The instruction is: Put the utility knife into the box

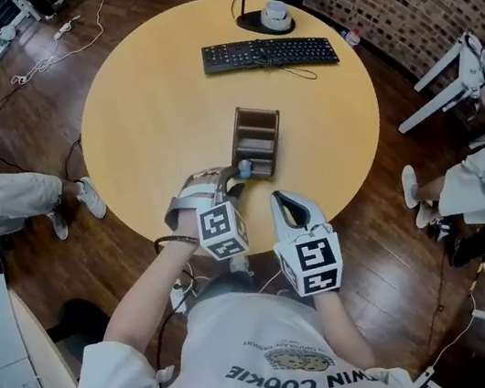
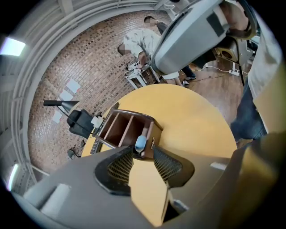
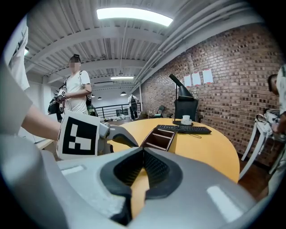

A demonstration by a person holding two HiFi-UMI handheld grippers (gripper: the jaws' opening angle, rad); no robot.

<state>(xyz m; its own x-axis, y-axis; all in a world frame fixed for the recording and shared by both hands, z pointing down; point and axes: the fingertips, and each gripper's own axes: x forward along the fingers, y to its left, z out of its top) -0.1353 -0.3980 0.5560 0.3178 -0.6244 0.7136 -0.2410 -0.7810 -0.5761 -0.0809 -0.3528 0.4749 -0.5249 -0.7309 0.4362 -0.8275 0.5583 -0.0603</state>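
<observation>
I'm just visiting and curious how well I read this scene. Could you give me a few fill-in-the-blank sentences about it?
1. The utility knife stands in a compartment of the brown ____.
2. The left gripper has its jaws ____, gripping nothing.
3. At the far side of the round table lies a black ____.

Missing words: box; open; keyboard.
</observation>
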